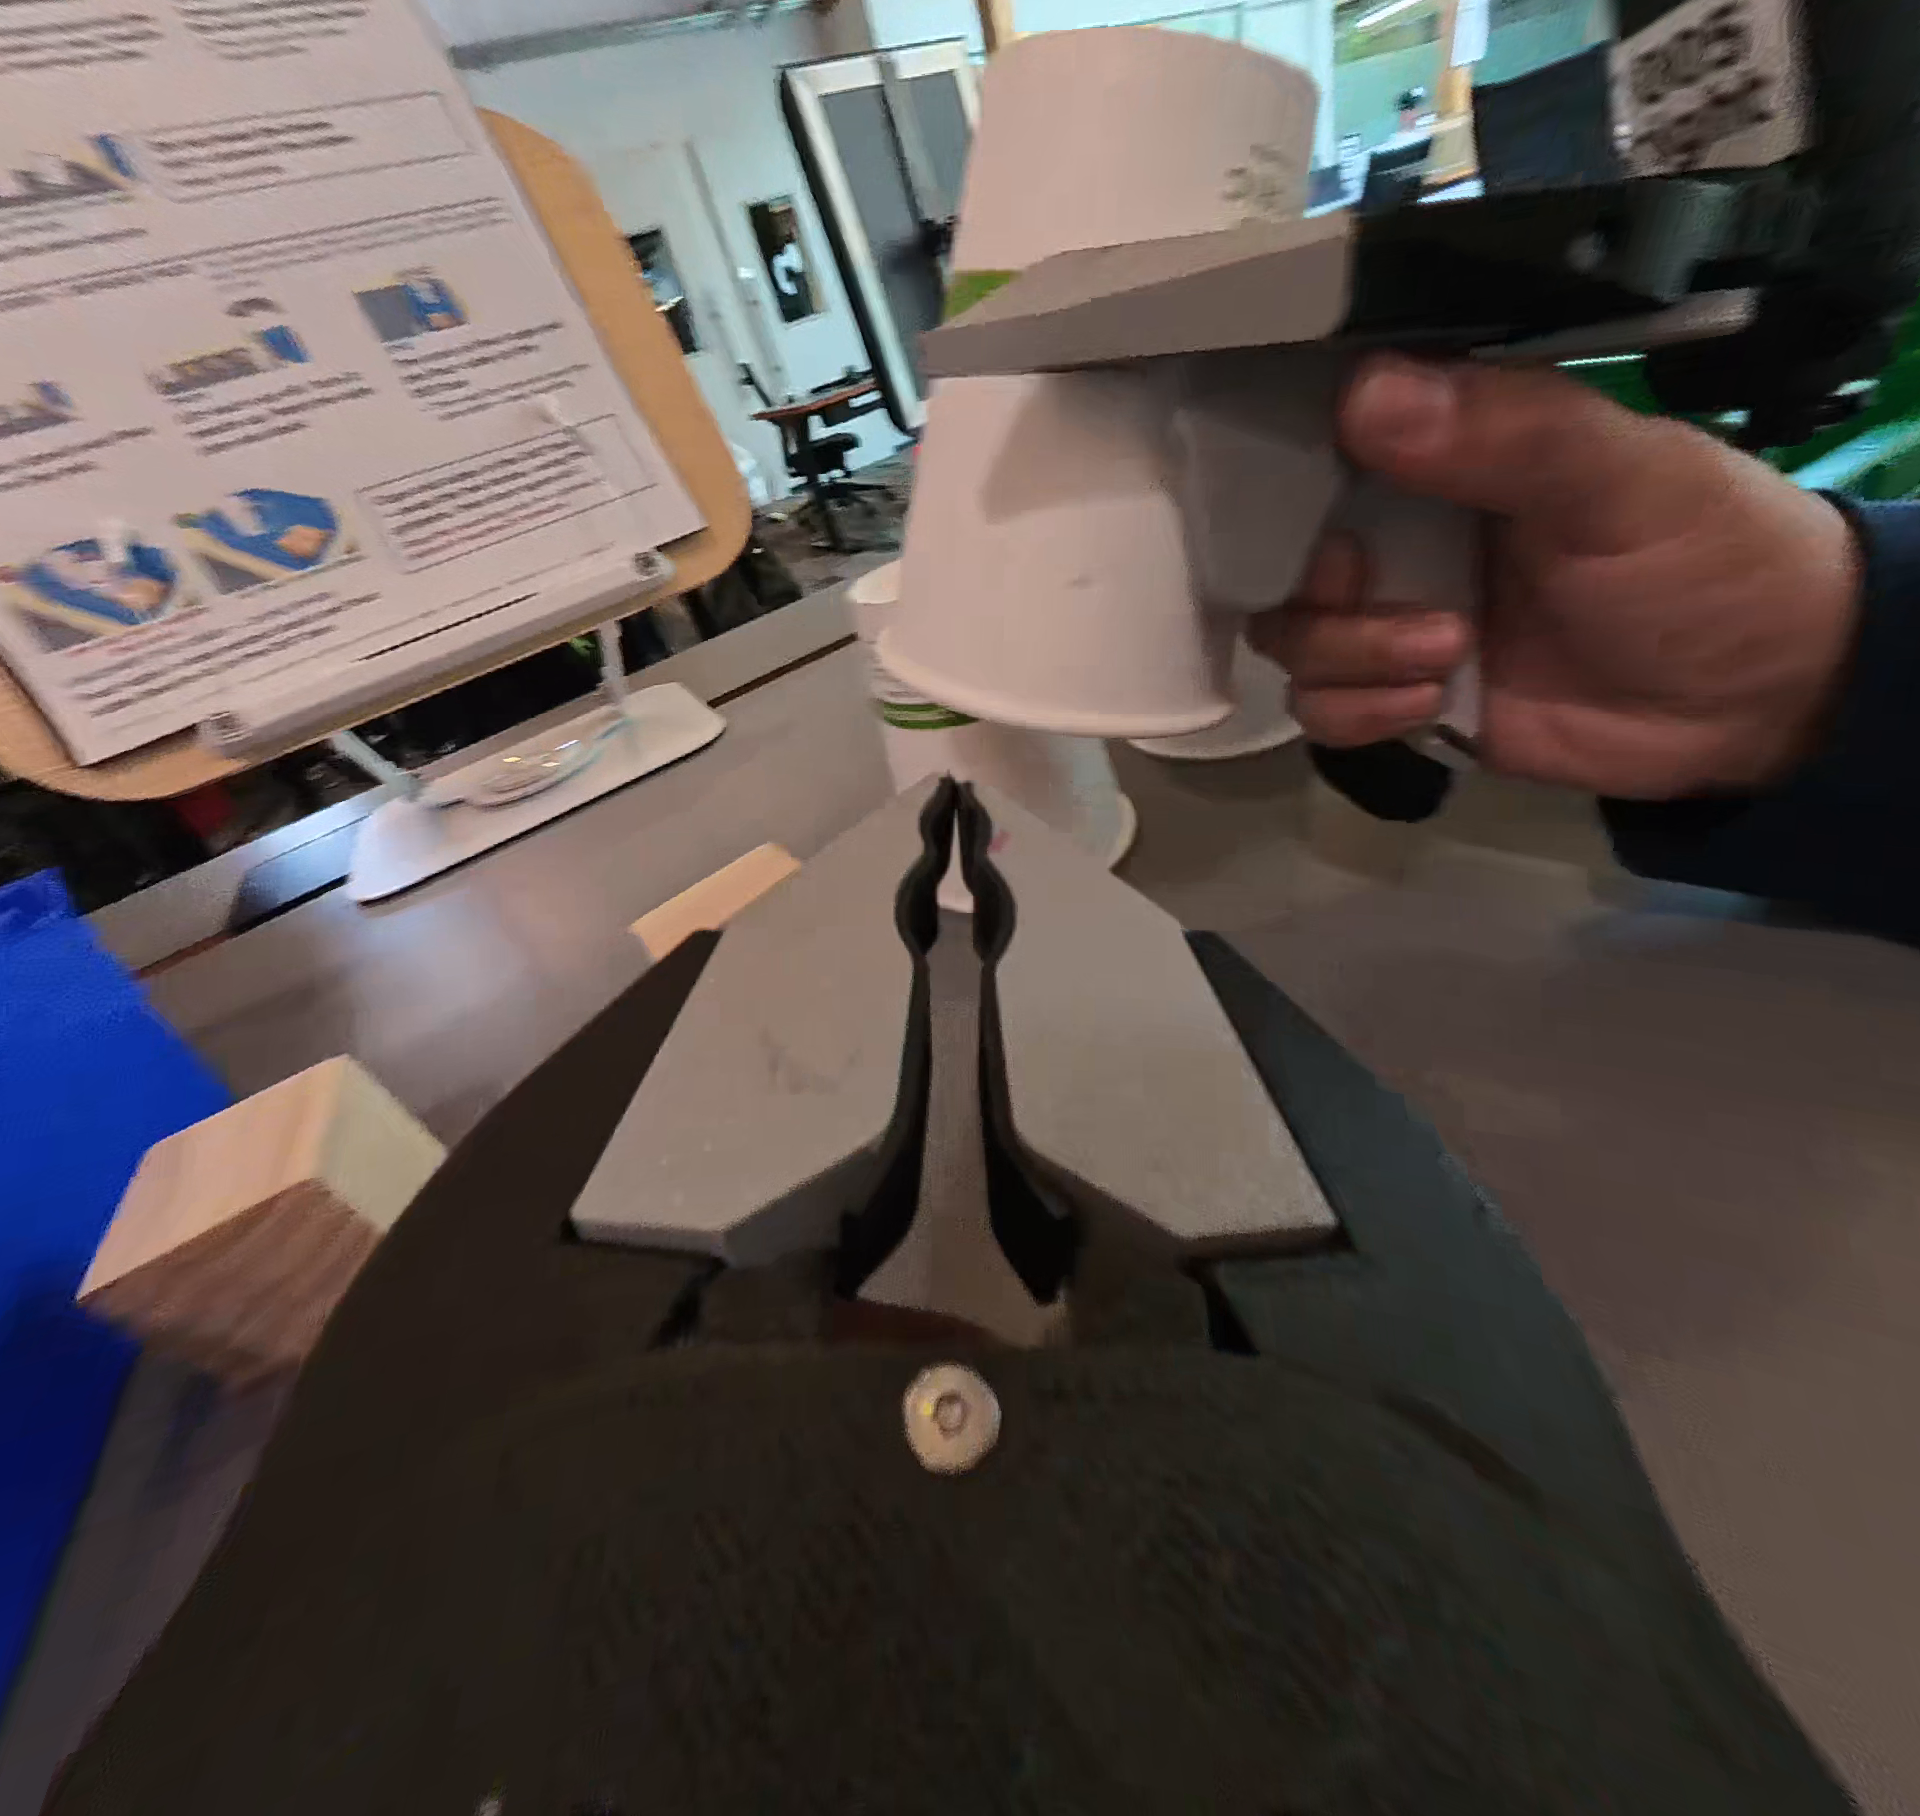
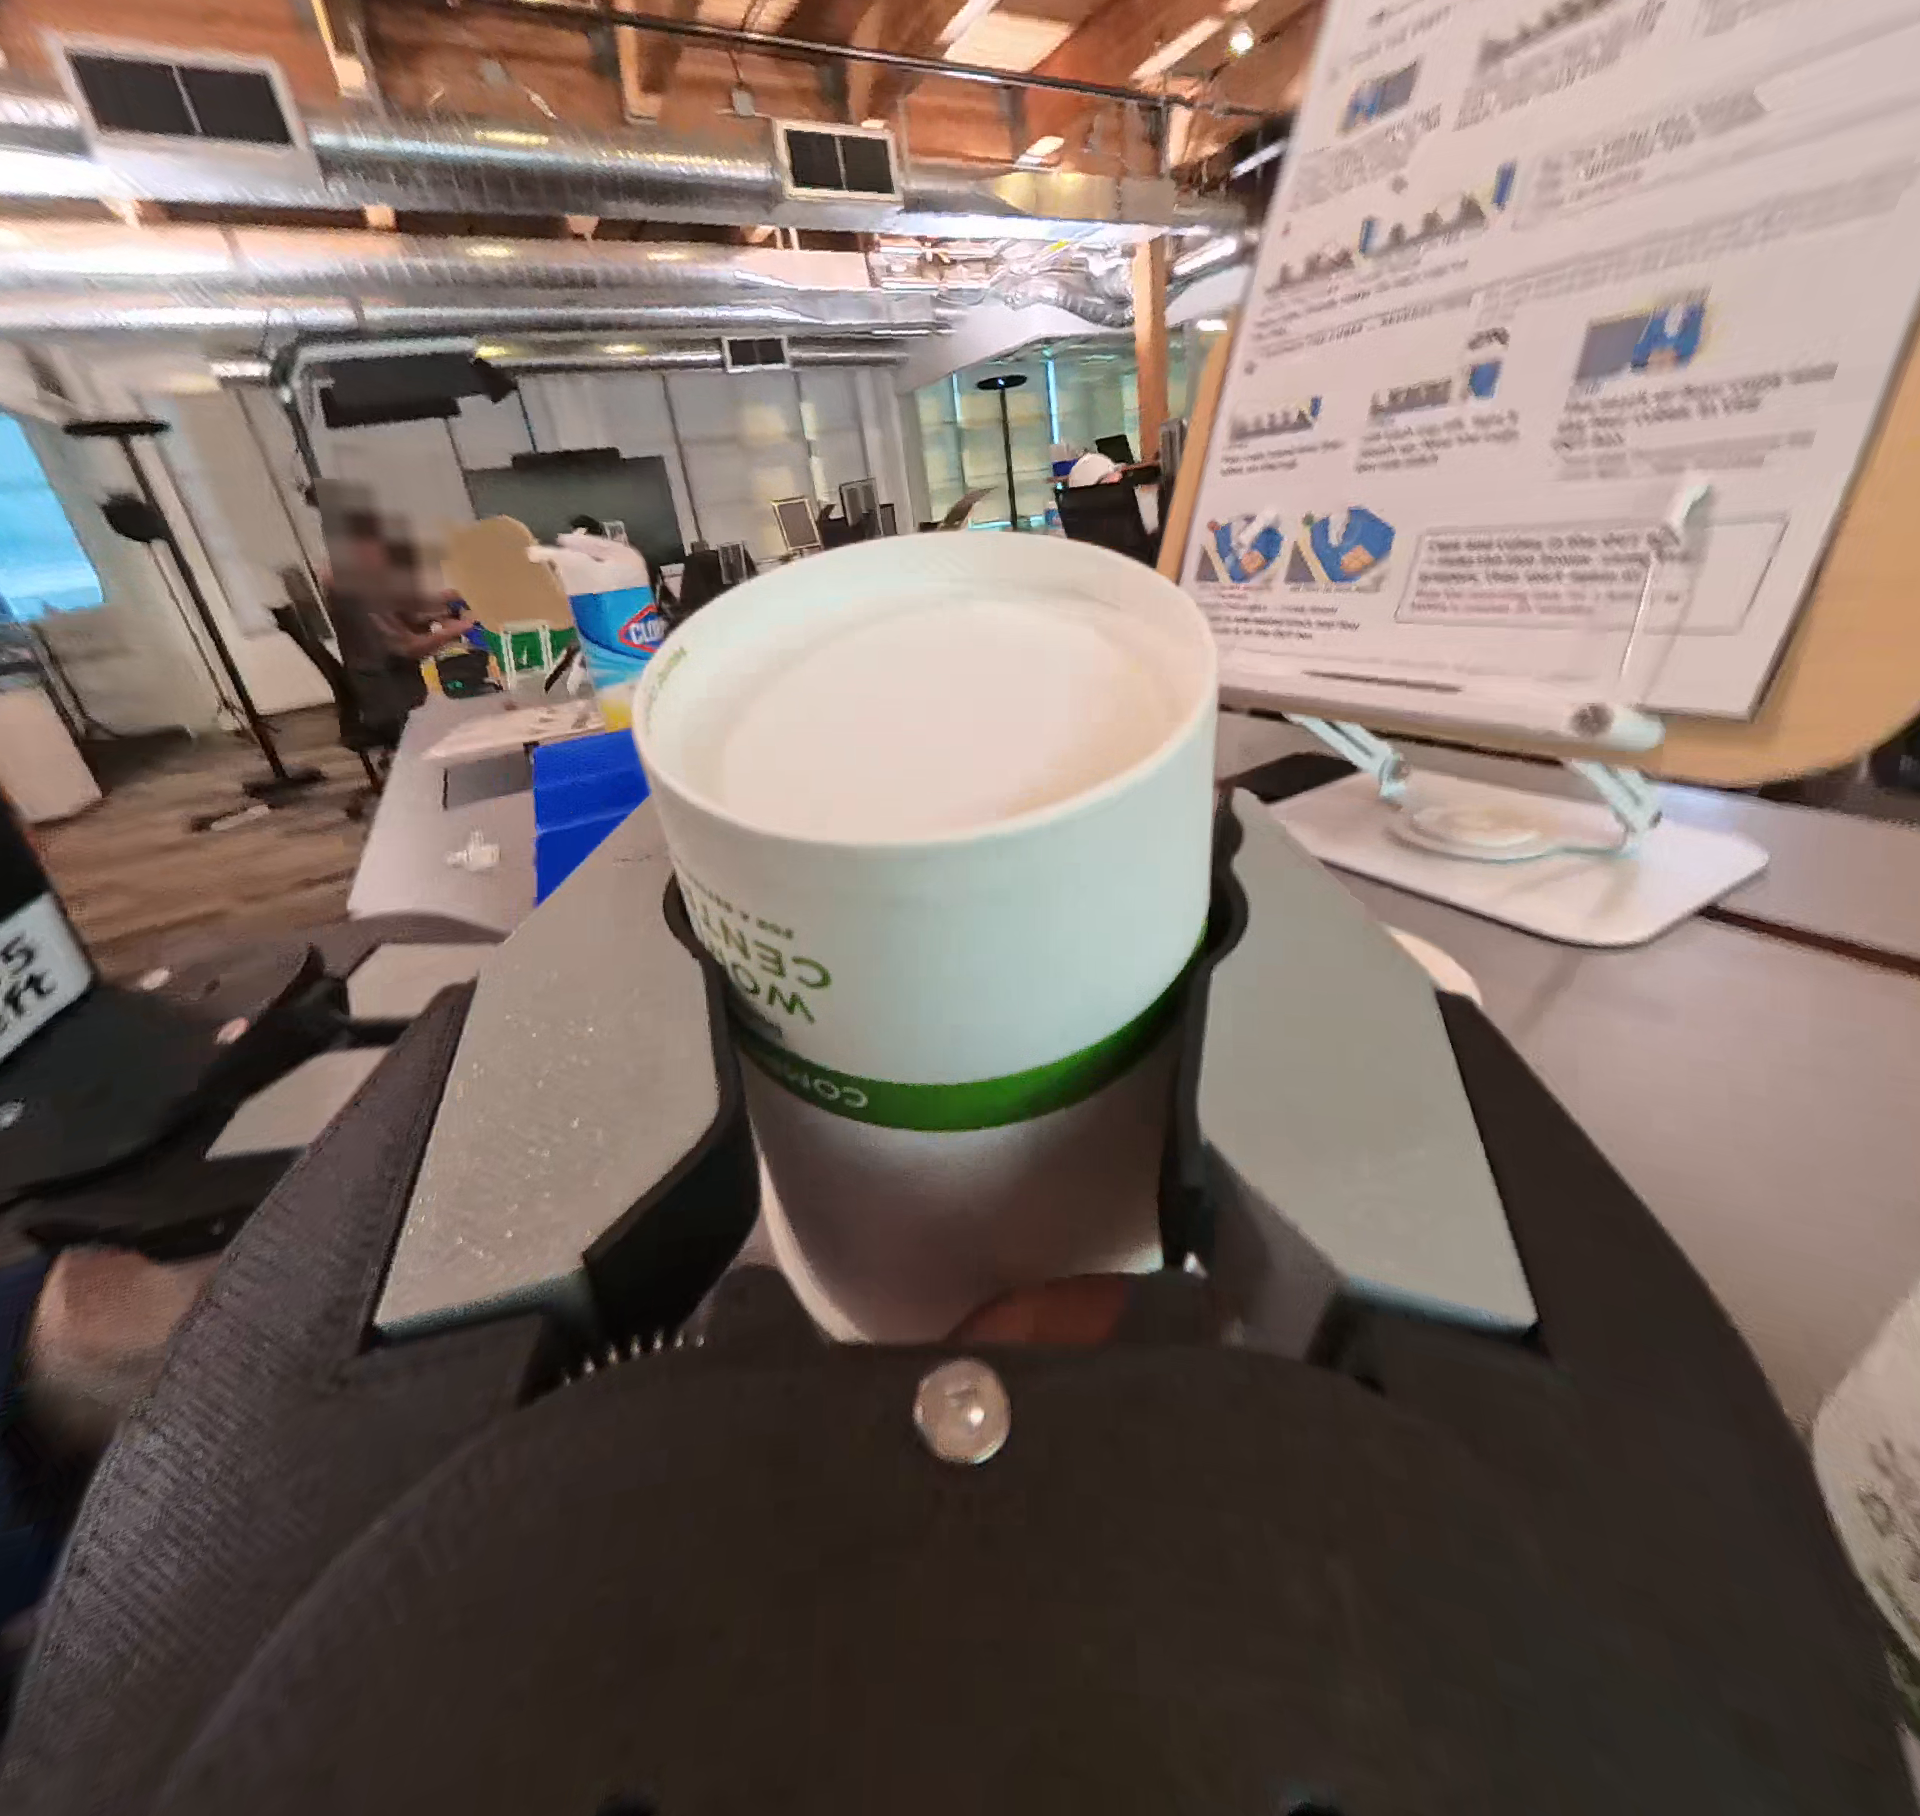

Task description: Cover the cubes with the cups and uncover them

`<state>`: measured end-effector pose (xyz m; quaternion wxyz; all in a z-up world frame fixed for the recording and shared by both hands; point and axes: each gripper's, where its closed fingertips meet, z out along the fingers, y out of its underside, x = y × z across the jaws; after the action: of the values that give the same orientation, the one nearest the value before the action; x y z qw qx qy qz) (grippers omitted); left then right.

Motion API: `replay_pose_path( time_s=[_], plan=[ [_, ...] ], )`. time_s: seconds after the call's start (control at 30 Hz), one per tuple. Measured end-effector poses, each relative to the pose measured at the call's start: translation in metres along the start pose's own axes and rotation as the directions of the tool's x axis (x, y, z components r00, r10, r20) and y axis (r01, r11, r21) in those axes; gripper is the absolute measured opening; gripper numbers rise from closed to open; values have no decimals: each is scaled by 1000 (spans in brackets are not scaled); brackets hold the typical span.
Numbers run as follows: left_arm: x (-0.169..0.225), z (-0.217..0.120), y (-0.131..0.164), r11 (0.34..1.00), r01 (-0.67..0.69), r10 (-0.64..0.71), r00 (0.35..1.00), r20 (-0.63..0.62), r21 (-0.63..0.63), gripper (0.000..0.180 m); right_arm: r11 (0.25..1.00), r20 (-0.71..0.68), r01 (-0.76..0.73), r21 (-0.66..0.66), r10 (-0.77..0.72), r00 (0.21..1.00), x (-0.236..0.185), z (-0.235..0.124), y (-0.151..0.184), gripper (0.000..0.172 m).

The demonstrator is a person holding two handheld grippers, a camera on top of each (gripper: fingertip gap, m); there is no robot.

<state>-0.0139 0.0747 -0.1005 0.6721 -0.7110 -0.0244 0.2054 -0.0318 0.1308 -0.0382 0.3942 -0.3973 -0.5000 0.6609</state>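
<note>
My right gripper (image 2: 951,925) is shut on an upside-down white paper cup with a green band (image 2: 935,831); both pads press on its sides. In the left wrist view this cup (image 1: 1060,540) hangs in the air above the grey table (image 1: 1558,1143), with one right finger (image 1: 1143,306) across it and a hand on the handle. My left gripper (image 1: 956,800) is shut with nothing in it, low over the table. A wooden cube (image 1: 260,1195) lies at its left and a second cube (image 1: 717,899) sits beside its fingers. Another upside-down cup (image 1: 1039,810) stands just behind the left fingertips.
A blue box (image 1: 62,1143) is at the far left edge. A sheet of printed instructions on a white stand (image 1: 312,312) is at the back of the table, also in the right wrist view (image 2: 1558,312). Part of a further cup (image 2: 1870,1506) shows at the lower right.
</note>
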Motion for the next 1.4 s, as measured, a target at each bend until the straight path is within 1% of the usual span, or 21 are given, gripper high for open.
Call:
replay_pose_path(
  time_s=[0.03,0.1,0.17,0.23,0.3,0.4,0.47,0.57,0.6,0.67,0.8,1.0,1.13,1.2,1.27,1.3,1.33,1.4],
  plan=[
    [-7,-3,0,1000,17,-17,1000,25,6,0,999,18,45,7,-45,999,-9,2,0,95],
    [-19,-9,-3,994,95,-97,994,52,49,0,993,46,118,26,-119,992,-28,8,-1,95],
    [-32,-15,-6,980,173,-181,980,86,93,0,985,-7,171,36,-171,985,-33,21,1,94],
    [-42,-18,-6,968,223,-236,965,115,113,0,984,-87,175,22,-172,981,-27,39,6,94],
    [-48,-21,-5,968,220,-237,959,155,117,0,991,-109,133,-16,-134,985,-24,60,17,95],
    [-55,-27,-5,980,159,-184,953,241,120,0,990,-169,88,-111,-106,980,-12,86,41,95],
    [-56,-27,-4,984,141,-166,951,263,112,0,979,-204,96,-178,-132,970,-3,99,57,95],
    [-56,-26,-3,982,153,-176,951,255,107,0,947,-217,113,-300,-183,959,5,109,84,96],
    [-57,-26,-3,981,160,-183,949,255,109,0,940,-222,109,-324,-187,957,7,109,90,96],
    [-58,-26,-3,980,168,-191,949,252,109,0,939,-224,100,-330,-181,957,8,106,93,96],
    [-58,-26,-3,981,161,-185,948,259,109,0,952,-227,104,-289,-173,958,6,95,81,104],
    [-61,-27,-2,982,159,-182,940,288,103,0,980,-237,108,-169,-146,960,-4,76,55,98],
    [-61,-29,1,985,156,-172,936,308,74,0,986,-237,83,-145,-117,964,-6,68,52,95],
    [-60,-31,7,985,172,-172,937,304,26,0,986,-239,88,-140,-119,964,-5,64,52,93],
    [-60,-33,17,980,190,-163,943,291,-67,7,984,-241,111,-139,-142,960,-4,60,51,91],
    [-65,-38,16,980,180,-148,942,300,-84,11,983,-240,122,-141,-153,959,-4,59,51,90],
    [-72,-43,10,984,158,-124,942,313,-87,14,981,-237,127,-145,-159,958,-5,58,52,90],
    [-92,-56,-10,988,113,-70,936,344,-107,30,980,-223,129,-150,-161,961,-8,57,53,90]
  ],
)
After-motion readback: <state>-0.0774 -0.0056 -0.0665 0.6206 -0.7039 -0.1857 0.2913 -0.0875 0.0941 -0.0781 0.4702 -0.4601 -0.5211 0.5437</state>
